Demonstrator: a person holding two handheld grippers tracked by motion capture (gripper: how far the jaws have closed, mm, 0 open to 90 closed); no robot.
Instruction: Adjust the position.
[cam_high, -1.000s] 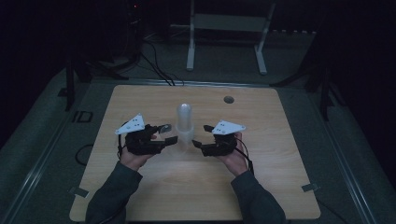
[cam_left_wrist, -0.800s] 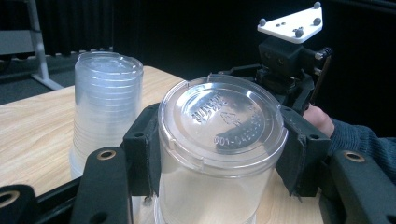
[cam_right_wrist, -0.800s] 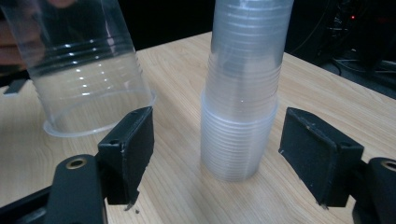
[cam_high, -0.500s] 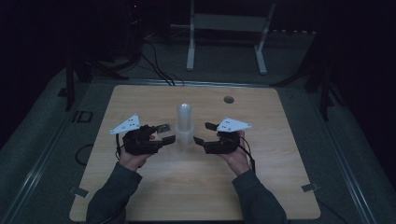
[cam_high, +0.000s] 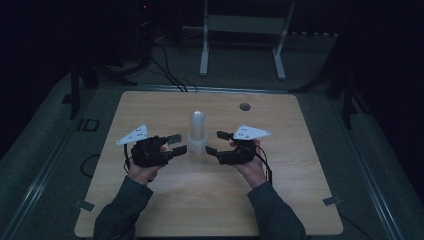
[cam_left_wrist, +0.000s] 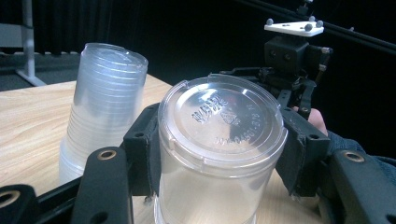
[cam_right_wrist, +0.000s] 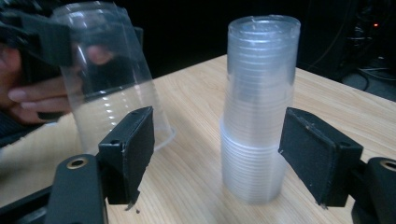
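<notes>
A tall stack of clear plastic cups (cam_high: 197, 131) stands upside down at the table's middle. My left gripper (cam_high: 176, 143) is just left of it and is shut on a single clear cup (cam_left_wrist: 219, 135), held upside down with its embossed base up and a pad pressed on each side. In the right gripper view that single cup (cam_right_wrist: 109, 88) hangs at the upper left. My right gripper (cam_high: 216, 142) is on the stack's right. Its jaws stand open, and the stack (cam_right_wrist: 259, 107) rises just beyond them, nearer the right pad (cam_right_wrist: 317, 156), with a wide gap to the left pad.
The wooden table (cam_high: 150, 107) has a small round hole (cam_high: 244, 106) at the back right. A white metal stand (cam_high: 240, 30) and cables lie on the dark floor behind. In the left gripper view the right gripper (cam_left_wrist: 292, 65) faces me beyond the held cup.
</notes>
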